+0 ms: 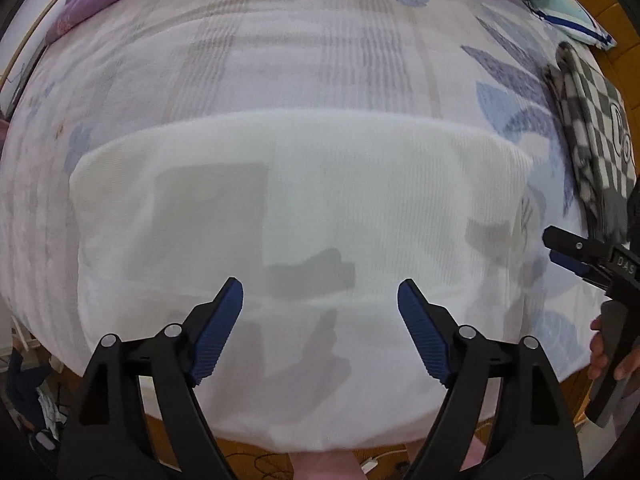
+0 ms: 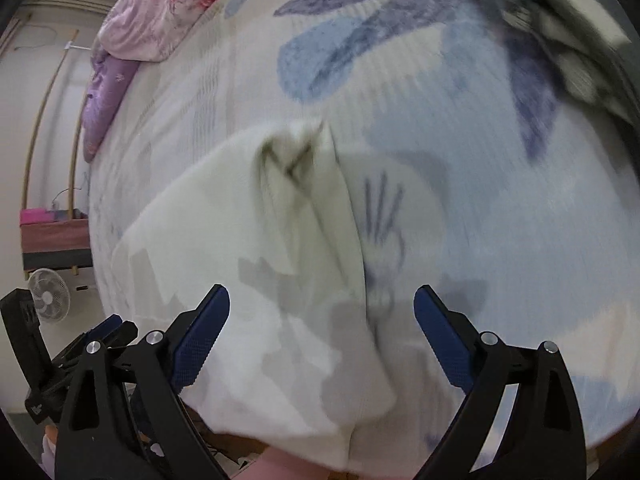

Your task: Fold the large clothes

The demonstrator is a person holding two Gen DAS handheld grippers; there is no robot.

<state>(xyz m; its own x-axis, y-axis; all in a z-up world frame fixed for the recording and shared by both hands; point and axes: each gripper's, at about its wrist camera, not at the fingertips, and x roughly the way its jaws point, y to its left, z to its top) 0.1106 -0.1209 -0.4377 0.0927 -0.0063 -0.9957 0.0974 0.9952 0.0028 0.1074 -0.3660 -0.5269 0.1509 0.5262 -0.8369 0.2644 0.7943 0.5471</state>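
Note:
A white knitted garment [image 1: 300, 200] lies folded flat into a wide rectangle on the bed, reaching the near edge. My left gripper [image 1: 319, 286] hovers straight above its near half, open, with nothing between the blue pads [image 1: 218, 332]. In the right wrist view the garment [image 2: 240, 240] shows its right end, where layered folds [image 2: 304, 168] meet the sheet. My right gripper [image 2: 322, 292] is open over that end and holds nothing. It also shows at the right edge of the left wrist view as the right gripper [image 1: 551, 246], held by a hand [image 1: 608, 348].
The bed sheet [image 1: 320, 40] is pale with blue leaf prints. A grey-and-white checkered garment [image 1: 592, 132] lies at the right side. A pink and purple quilt [image 2: 160, 12] is heaped at the far end beside a teal pillow [image 1: 572, 16]. A fan [image 2: 48, 296] stands on the floor.

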